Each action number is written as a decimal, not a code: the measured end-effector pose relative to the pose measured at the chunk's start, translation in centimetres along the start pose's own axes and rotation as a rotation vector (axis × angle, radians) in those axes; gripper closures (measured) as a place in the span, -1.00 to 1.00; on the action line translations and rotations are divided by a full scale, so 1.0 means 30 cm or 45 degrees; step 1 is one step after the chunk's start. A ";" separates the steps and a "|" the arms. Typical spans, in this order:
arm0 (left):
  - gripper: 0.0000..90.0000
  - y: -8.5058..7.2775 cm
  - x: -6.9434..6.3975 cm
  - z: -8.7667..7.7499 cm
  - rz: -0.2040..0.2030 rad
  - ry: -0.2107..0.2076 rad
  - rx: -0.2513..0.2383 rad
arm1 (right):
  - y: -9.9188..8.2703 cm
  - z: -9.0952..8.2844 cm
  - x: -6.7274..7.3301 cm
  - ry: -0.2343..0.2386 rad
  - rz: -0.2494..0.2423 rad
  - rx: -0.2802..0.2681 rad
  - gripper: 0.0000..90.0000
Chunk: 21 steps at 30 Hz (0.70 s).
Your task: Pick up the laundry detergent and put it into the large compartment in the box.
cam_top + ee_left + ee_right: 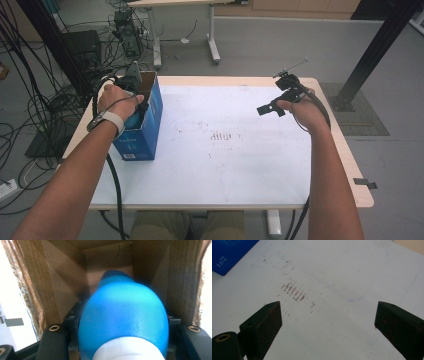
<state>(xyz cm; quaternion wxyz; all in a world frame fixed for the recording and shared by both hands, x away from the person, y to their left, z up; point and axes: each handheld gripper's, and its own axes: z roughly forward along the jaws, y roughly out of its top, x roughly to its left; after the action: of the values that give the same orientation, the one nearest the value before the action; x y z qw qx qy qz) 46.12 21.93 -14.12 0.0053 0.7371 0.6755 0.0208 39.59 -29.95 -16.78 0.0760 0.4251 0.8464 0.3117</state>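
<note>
Bottle (122, 315), blue, gripped by left tongs (135, 107), sits partly inside the box (150, 120) at nine o'clock; release remains. Right tongs (327, 322) gape empty.

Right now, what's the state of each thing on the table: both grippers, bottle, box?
left gripper: shut on the blue bottle, inside the box
right gripper: open, empty, above the white mat
blue bottle: gripped, partly inside the box
blue cardboard box: open-topped, upright on the table
</note>
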 end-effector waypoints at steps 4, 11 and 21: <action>-0.16 0.001 -0.001 0.000 0.002 0.000 0.001 | 0.000 -0.001 0.000 0.001 0.000 -0.001 -0.84; -0.16 -0.005 0.003 0.001 0.001 -0.003 -0.010 | -0.002 -0.005 0.001 -0.001 0.001 -0.002 -0.84; -0.19 -0.014 0.016 0.010 -0.011 -0.024 -0.026 | 0.003 -0.003 0.003 -0.001 0.001 0.001 -0.84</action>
<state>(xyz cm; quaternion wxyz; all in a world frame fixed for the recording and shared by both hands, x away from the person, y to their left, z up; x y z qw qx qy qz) 45.76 22.44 -14.42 0.0195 0.7341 0.6784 0.0208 39.54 -29.88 -16.64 0.0762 0.4255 0.8464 0.3112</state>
